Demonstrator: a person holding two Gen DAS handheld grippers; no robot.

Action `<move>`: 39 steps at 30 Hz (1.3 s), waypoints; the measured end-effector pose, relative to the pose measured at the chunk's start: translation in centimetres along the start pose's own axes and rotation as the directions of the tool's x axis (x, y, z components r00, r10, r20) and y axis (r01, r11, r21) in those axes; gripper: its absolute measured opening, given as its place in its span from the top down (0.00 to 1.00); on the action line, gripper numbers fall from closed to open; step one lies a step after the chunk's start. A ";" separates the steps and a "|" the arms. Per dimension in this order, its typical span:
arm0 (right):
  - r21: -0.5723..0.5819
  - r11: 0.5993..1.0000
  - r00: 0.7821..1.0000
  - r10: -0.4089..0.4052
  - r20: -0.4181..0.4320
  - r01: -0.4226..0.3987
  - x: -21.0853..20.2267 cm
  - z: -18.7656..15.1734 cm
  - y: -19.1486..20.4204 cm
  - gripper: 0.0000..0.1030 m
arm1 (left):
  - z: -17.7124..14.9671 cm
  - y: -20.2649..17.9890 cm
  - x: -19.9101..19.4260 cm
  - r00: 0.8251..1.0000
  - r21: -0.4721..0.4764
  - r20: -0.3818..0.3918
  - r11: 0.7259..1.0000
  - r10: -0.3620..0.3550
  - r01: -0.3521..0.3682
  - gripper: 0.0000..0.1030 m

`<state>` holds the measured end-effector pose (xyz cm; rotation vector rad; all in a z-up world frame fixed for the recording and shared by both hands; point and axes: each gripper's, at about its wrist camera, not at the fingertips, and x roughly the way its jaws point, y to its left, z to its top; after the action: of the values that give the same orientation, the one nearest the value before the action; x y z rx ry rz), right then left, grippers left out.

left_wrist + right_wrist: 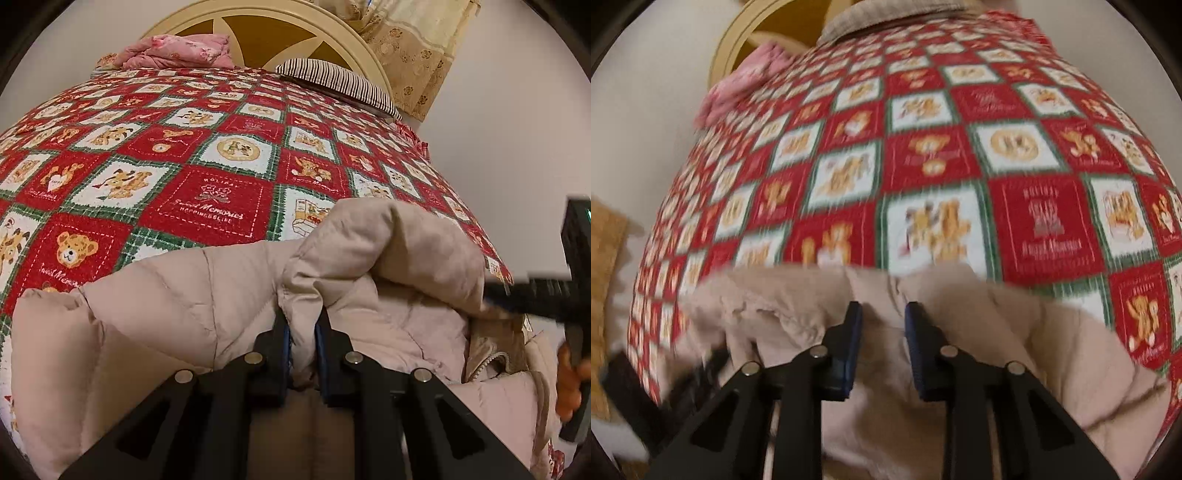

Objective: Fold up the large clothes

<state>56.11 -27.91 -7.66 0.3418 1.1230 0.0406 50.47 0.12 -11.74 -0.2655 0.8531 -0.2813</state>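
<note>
A beige puffer jacket (184, 314) lies crumpled at the near edge of a bed. My left gripper (303, 325) is shut on a raised fold of it, with the cloth bunched between the pads. In the right wrist view, which is blurred, the same jacket (1015, 350) spreads under my right gripper (882, 314). Its jaws stand apart and press on nothing, with only the jacket's surface showing in the gap. In the left wrist view the right gripper (546, 295) shows as a dark blur at the jacket's right edge, held by a person's hand (569, 384).
A red, white and green teddy-bear quilt (207, 166) covers the bed. A folded pink cloth (177, 51) and a striped pillow (332, 81) lie by the cream headboard (266, 22). A floral curtain (417, 48) hangs at the back right.
</note>
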 end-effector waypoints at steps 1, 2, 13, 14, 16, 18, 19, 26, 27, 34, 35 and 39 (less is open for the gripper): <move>-0.003 1.000 1.000 0.020 -0.022 -0.020 -0.1 -1.0 -0.2 0.76 | 0.0 0.0 0.0 1.000 0.000 0.000 1.000 0.000 0.000 0.86; 0.002 0.999 0.999 0.038 -0.037 -0.038 -0.3 -1.7 -0.8 0.76 | 0.0 0.0 0.0 1.000 -0.001 0.000 1.000 -0.001 0.001 0.86; -0.096 0.994 0.968 -0.024 0.249 0.049 0.4 -8.2 -0.2 0.82 | -0.3 -1.2 -3.0 0.998 0.069 0.037 0.996 0.055 -0.057 0.86; -0.106 0.992 0.967 -0.040 0.252 0.068 0.4 -8.1 0.0 0.82 | -0.4 -1.8 -4.0 0.996 0.108 0.054 0.991 0.076 -0.082 0.86; -0.108 0.992 0.966 -0.037 0.255 0.067 0.5 -7.8 0.1 0.82 | -0.4 -3.4 -6.8 0.988 0.177 0.128 0.978 0.088 -0.110 0.86; -0.094 0.995 0.967 -0.008 0.256 0.033 0.5 -7.6 -0.3 0.82 | 0.8 -4.7 -8.2 0.986 0.196 0.158 0.977 0.053 -0.084 0.86; -0.092 0.995 0.966 -0.001 0.257 0.026 0.4 -7.8 -0.5 0.82 | 1.7 -5.3 -8.5 0.986 0.191 0.161 0.980 0.029 -0.061 0.86; -0.095 0.995 0.964 -0.006 0.265 0.033 0.1 -8.3 -0.6 0.82 | 7.0 -10.9 -1.0 0.987 0.257 0.104 0.955 0.123 -0.147 0.64; -0.095 0.995 0.964 -0.007 0.266 0.034 0.1 -8.3 -0.6 0.82 | 6.7 -10.6 0.8 0.982 0.252 0.078 0.950 0.173 -0.187 0.64; -0.085 0.996 0.962 0.034 0.271 -0.011 -0.2 -8.3 -1.0 0.82 | 1.5 -7.0 3.3 0.976 0.190 0.013 0.958 0.218 -0.217 0.64; -0.086 0.996 0.962 0.032 0.271 -0.009 -0.2 -8.3 -0.9 0.82 | 1.4 -7.0 3.8 0.974 0.191 0.015 0.955 0.228 -0.227 0.64; -0.068 0.997 0.961 0.059 0.270 -0.042 -1.0 -8.2 -1.1 0.79 | 1.2 -7.7 4.9 0.961 0.228 0.014 0.935 0.275 -0.271 0.64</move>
<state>48.22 -27.11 -10.27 0.3103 0.8387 0.0714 53.45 -8.56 -11.79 0.0717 0.8561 -0.1196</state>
